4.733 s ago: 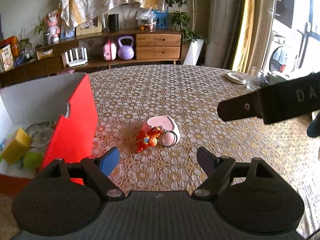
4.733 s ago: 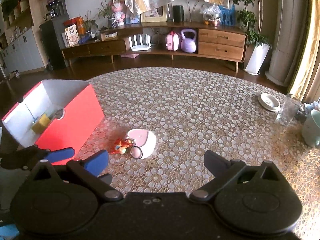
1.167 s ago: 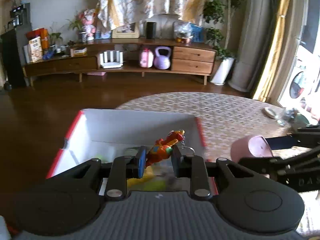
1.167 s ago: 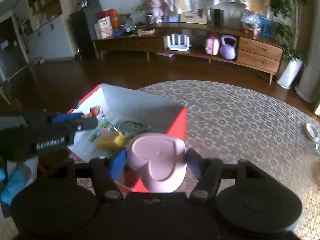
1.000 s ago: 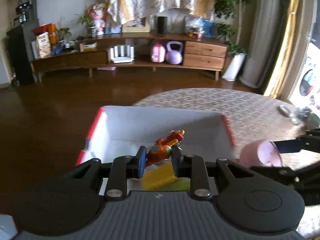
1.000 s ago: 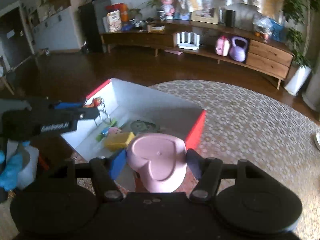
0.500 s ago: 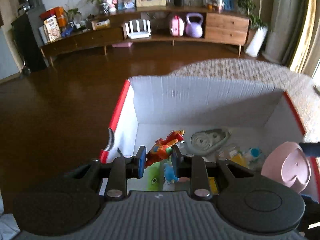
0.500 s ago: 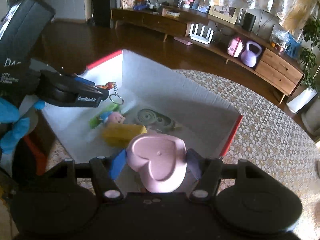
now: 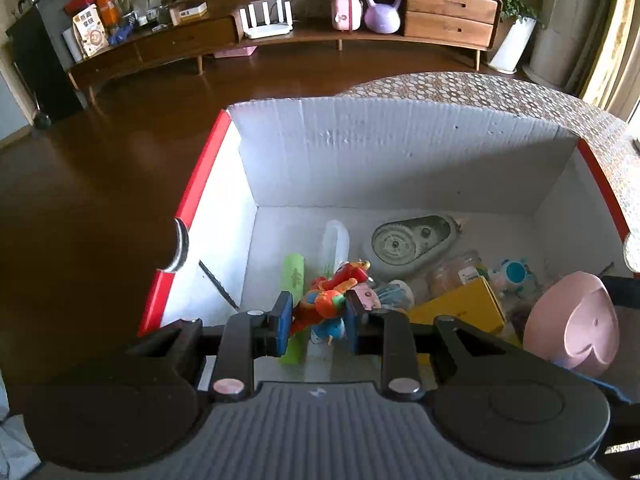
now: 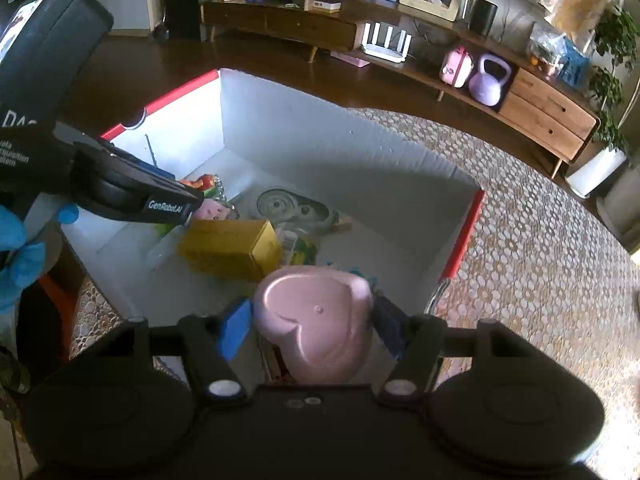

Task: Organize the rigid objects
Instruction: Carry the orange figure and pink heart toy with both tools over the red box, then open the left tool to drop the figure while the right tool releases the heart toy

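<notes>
Clamping the orange and red toy figure keychain (image 9: 326,300) between the blue pads of the left gripper (image 9: 318,318), jaws drawn close together on it, key ring (image 10: 218,191) dangling from the figure as seen from the right wrist view; hanging over the inside of the red box (image 9: 188,200) with white inner walls, above its left part

Gripping the pink heart-shaped dish (image 10: 316,320) in the right gripper (image 10: 312,326), jaws standing wider and pressing on the dish from both sides, flat heart face turned up toward the camera; hovering over the near right corner of the same box, with the dish showing at the right edge of the left wrist view (image 9: 570,336)

Lying on the box floor under both grippers: a yellow carton (image 10: 232,248) near the middle, a grey tape dispenser with round gear shapes (image 9: 412,242) toward the back wall, a green stick-like item (image 9: 294,276) at the left, a clear tube (image 9: 336,240) beside it, a small light-blue toy (image 9: 514,274) at the right, a small pink figure (image 10: 212,210) just beyond the left gripper's tip

Resting the box on a round table under a patterned flower-print cloth (image 10: 540,240), at the table's edge above dark wooden floor

Showing a blue-gloved hand (image 10: 18,252) behind the left gripper's body at the left border of the right wrist view
</notes>
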